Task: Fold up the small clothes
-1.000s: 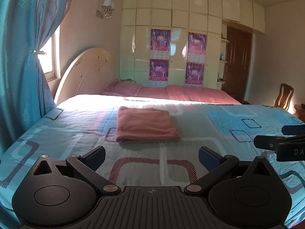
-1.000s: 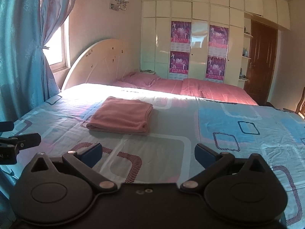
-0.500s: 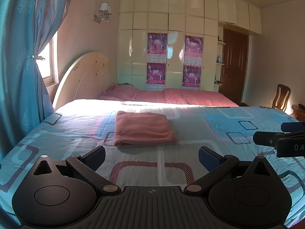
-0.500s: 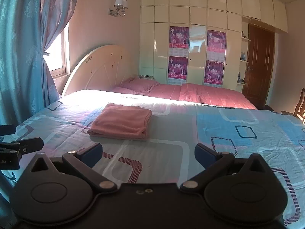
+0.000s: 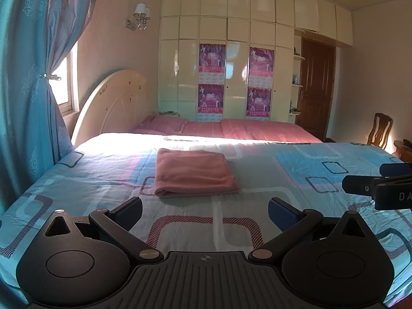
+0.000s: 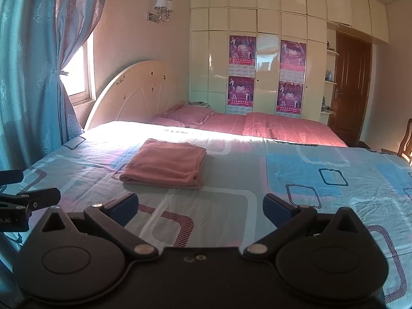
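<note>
Pink cloth (image 5: 193,172), folded into a neat rectangle, lies flat on the bed (image 5: 257,180), on a patterned blue, grey and pink bedspread (image 6: 322,175), towards the side nearest the curtain (image 5: 28,90). Nothing touches it.

Both grippers hang above the near part of the bed, apart from the cloth. The left gripper (image 5: 204,209) has its jaws spread wide with only bedspread between the blue pads (image 5: 282,215); the right gripper (image 6: 199,206) is likewise spread wide and holds nothing. Each shows at the edge of the other's view (the right one at the right edge of the left wrist camera, the left one at the left edge of the right wrist camera).

Beyond the cloth, sunlight falls across the bed. Behind stand a cream headboard (image 6: 134,92), pink pillows (image 6: 190,113) and a tall wardrobe (image 5: 231,51) with four posters.
</note>
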Action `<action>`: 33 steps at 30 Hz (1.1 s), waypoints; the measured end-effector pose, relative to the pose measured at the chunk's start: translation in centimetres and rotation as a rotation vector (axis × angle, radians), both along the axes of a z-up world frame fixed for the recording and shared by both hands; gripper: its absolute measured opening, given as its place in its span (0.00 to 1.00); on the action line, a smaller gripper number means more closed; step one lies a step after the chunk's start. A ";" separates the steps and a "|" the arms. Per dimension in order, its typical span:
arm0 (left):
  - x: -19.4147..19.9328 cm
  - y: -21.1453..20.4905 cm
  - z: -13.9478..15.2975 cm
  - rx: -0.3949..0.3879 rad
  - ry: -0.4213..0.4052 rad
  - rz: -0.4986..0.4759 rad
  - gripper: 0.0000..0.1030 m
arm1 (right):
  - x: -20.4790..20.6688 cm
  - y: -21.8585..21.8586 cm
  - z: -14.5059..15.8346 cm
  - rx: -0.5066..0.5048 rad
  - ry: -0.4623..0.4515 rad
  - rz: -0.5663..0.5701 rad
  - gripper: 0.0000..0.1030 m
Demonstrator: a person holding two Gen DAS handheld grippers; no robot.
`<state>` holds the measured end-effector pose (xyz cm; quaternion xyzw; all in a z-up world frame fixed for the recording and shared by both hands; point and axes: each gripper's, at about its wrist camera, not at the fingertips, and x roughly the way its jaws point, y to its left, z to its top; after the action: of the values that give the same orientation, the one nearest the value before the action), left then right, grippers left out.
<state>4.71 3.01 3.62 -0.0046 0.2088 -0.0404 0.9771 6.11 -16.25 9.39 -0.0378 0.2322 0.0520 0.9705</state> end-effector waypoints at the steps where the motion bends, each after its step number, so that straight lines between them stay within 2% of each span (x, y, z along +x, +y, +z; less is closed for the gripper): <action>1: 0.0 0.0 0.0 -0.001 0.001 0.001 0.99 | 0.0 0.0 0.0 -0.001 0.000 0.001 0.99; 33: 0.4 -0.2 -0.4 -0.005 0.003 -0.004 0.99 | 0.4 0.7 -0.3 -0.019 0.010 -0.004 0.99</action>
<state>5.14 2.86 3.18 -0.0065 0.2100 -0.0429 0.9767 6.56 -15.57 9.13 -0.0463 0.2375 0.0481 0.9691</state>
